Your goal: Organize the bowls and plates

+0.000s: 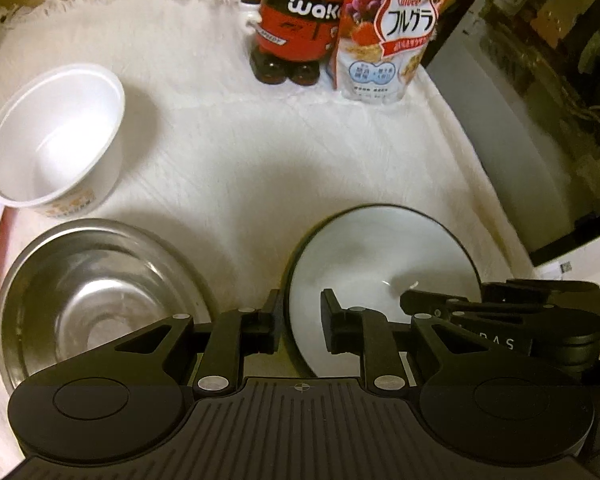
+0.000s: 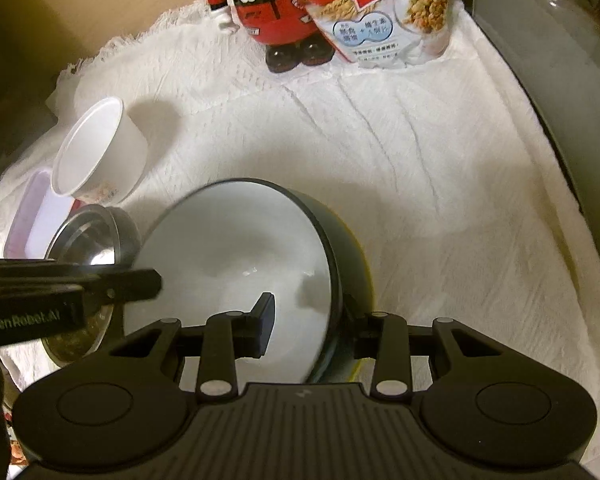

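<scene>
I have both hand-held grippers, left [image 1: 302,320] and right [image 2: 306,328], pinching opposite rims of the dark-rimmed white ceramic bowl [image 2: 228,248]; the steel bowl [image 1: 96,292] sits just left.

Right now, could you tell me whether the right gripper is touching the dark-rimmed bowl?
Touching. The right wrist view shows the right gripper straddling the dark-rimmed bowl, one finger against its white inside, the other outside its dark wall.
</scene>
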A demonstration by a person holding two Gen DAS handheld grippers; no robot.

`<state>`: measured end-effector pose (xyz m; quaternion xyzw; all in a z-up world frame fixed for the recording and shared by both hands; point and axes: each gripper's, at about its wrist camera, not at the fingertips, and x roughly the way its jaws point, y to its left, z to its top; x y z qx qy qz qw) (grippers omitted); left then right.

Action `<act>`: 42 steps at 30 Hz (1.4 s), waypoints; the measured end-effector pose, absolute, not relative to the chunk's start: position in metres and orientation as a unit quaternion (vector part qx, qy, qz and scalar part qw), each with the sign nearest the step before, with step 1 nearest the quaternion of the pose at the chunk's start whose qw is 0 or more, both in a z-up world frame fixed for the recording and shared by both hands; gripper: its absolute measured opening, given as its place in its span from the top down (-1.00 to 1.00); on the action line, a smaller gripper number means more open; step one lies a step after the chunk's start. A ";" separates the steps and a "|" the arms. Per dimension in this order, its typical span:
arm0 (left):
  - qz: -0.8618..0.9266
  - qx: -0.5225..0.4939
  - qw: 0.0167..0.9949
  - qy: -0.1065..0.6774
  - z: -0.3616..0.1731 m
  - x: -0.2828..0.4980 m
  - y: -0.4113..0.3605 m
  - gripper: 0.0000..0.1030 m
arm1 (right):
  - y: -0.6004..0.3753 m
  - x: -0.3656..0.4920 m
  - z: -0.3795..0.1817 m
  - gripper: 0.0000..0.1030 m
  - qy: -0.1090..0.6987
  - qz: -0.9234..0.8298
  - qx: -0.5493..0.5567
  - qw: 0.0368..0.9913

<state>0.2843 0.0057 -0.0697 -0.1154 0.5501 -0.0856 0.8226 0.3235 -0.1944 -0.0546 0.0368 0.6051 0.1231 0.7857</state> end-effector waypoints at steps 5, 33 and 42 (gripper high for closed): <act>-0.097 -0.120 0.821 0.549 -0.068 0.283 0.005 0.58 | -0.197 0.324 -0.047 0.30 0.596 0.119 0.036 0.793; -0.073 -0.152 0.816 0.553 -0.072 0.280 0.025 0.57 | -0.212 0.324 -0.047 0.31 0.577 0.079 0.002 0.813; -0.048 -0.234 0.854 0.461 -0.039 0.264 0.117 0.57 | -0.167 0.337 -0.004 0.16 0.532 0.154 -0.041 0.831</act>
